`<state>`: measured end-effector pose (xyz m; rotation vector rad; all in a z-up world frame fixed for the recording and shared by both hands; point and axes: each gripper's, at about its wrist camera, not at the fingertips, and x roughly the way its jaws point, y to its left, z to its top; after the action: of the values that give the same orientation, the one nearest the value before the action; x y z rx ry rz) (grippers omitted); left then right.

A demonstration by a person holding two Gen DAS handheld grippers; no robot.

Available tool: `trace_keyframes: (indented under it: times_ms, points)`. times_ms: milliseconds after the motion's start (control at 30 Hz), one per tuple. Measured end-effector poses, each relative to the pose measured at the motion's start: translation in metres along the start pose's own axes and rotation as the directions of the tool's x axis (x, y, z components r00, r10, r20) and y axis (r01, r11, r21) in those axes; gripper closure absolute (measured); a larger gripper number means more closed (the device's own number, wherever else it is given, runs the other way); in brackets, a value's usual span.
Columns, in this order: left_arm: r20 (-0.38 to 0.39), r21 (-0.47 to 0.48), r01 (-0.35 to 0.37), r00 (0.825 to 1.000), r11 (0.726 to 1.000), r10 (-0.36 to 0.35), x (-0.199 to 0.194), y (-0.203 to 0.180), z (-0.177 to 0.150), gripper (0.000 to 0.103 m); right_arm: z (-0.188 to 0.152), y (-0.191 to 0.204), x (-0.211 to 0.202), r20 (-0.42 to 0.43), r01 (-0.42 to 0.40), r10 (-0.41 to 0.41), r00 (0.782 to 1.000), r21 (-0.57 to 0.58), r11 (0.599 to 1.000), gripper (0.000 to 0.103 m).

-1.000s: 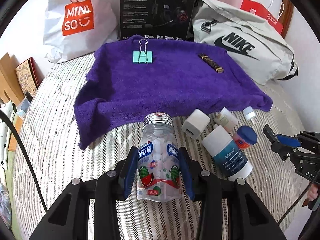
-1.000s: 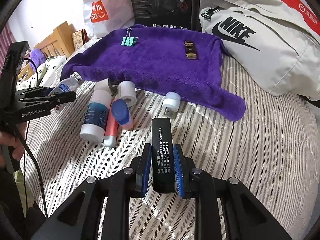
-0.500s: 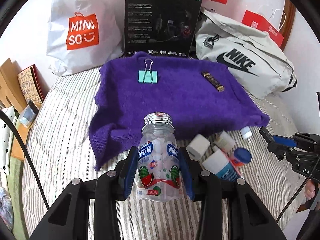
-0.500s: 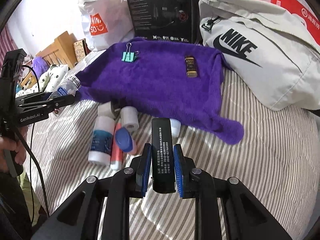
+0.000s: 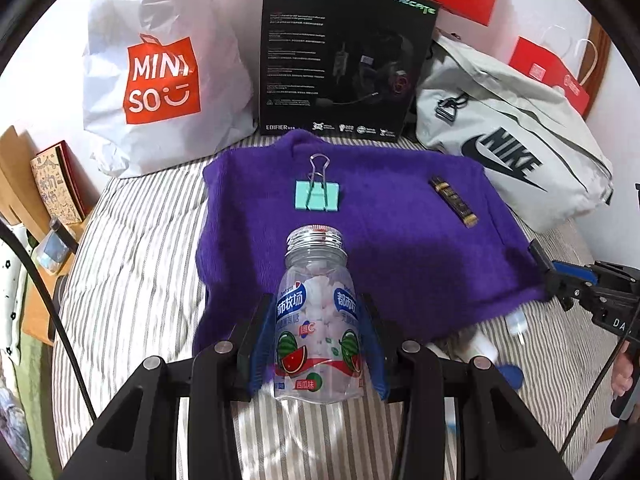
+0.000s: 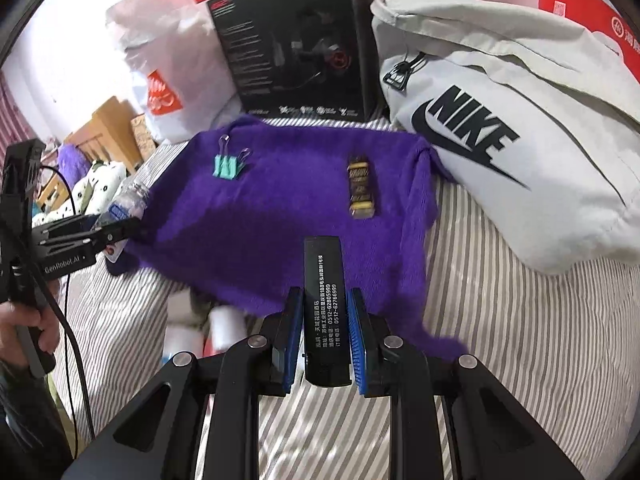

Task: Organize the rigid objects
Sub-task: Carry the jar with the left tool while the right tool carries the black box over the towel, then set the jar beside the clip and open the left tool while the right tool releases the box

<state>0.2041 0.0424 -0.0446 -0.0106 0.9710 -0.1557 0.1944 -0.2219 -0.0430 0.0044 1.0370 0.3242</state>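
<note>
Bottle (image 5: pixel 316 320) and black box (image 6: pixel 325 312) are being held clamped in the left tool (image 5: pixel 316 344) and right tool (image 6: pixel 325 340), now being carried over the purple cloth (image 5: pixel 392 240) near the bed's head, probably for placing.

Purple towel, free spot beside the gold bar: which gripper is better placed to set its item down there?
Right. The right gripper, shut on the black box, points almost at the gold bar; the left gripper faces the binder clip.
</note>
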Motion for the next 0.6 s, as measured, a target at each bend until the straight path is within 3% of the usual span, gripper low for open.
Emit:
trace_keyframes:
  times_ms: [267,600]
  points:
    - [-0.018,-0.016,0.0,1.0,1.0,-0.001,0.029,0.005,0.023,0.064,0.026,-0.008,0.029,-0.02,0.01,-0.01,1.0,-0.007,1.0,0.081]
    - [-0.05,-0.031,-0.014,0.999,0.999,0.013,0.06,0.011,0.037,0.064,0.03,-0.013,0.058,-0.083,0.028,-0.031,0.996,-0.029,0.999,0.081]
